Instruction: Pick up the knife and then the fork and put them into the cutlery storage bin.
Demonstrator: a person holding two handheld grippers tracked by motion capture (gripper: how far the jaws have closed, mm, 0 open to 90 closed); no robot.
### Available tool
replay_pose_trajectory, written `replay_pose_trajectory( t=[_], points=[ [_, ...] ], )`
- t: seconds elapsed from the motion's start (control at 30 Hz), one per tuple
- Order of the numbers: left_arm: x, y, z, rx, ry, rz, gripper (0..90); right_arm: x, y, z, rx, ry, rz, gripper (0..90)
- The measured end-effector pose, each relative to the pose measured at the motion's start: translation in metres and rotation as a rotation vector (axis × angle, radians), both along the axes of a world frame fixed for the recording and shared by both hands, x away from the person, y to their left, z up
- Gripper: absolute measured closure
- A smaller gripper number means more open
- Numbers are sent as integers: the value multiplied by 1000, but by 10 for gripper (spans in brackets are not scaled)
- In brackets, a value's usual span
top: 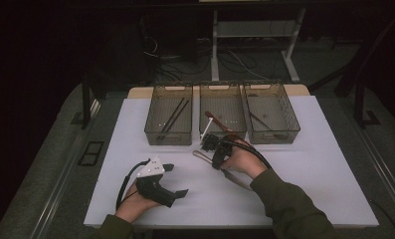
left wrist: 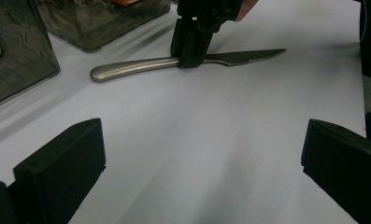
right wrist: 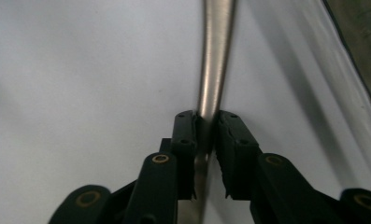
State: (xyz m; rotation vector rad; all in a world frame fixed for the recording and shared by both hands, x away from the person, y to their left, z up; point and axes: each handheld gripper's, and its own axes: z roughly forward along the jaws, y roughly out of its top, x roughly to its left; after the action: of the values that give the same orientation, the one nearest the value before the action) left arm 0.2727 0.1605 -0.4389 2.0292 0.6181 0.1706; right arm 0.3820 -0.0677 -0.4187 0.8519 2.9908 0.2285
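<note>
A steel table knife (left wrist: 127,69) lies flat on the white table (top: 309,174), in front of the middle bin. Its handle (top: 200,155) points left and its serrated blade (left wrist: 248,55) points right. My right gripper (top: 216,158) points down onto it, and its two black jaws are shut on the knife (right wrist: 214,56) where the handle meets the blade (right wrist: 206,119). The left gripper view shows those jaws (left wrist: 191,58) astride the knife. My left gripper (top: 176,179) rests near the front left of the table, jaws wide open (left wrist: 204,135) with nothing between them.
Three translucent bins stand in a row at the back: the left bin (top: 155,130) holds dark sticks, the middle bin (top: 223,89) has a white and a red-handled utensil leaning out, and the right bin (top: 290,117) holds a dark utensil.
</note>
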Motion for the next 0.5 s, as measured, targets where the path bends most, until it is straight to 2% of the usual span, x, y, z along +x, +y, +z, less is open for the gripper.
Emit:
replay_pose_trajectory(
  t=[0.13, 0.27, 0.5],
  points=[
    [0, -1, -1, 0, 1, -1, 0, -1, 7, 1, -50, -6, 10, 779],
    [0, -1, -1, 1, 3, -3, 0, -1, 9, 0, -63, -13, 36, 773],
    [0, -1, -1, 3, 2, -5, 0, -2, 10, 1, -72, -16, 39, 793]
  ],
)
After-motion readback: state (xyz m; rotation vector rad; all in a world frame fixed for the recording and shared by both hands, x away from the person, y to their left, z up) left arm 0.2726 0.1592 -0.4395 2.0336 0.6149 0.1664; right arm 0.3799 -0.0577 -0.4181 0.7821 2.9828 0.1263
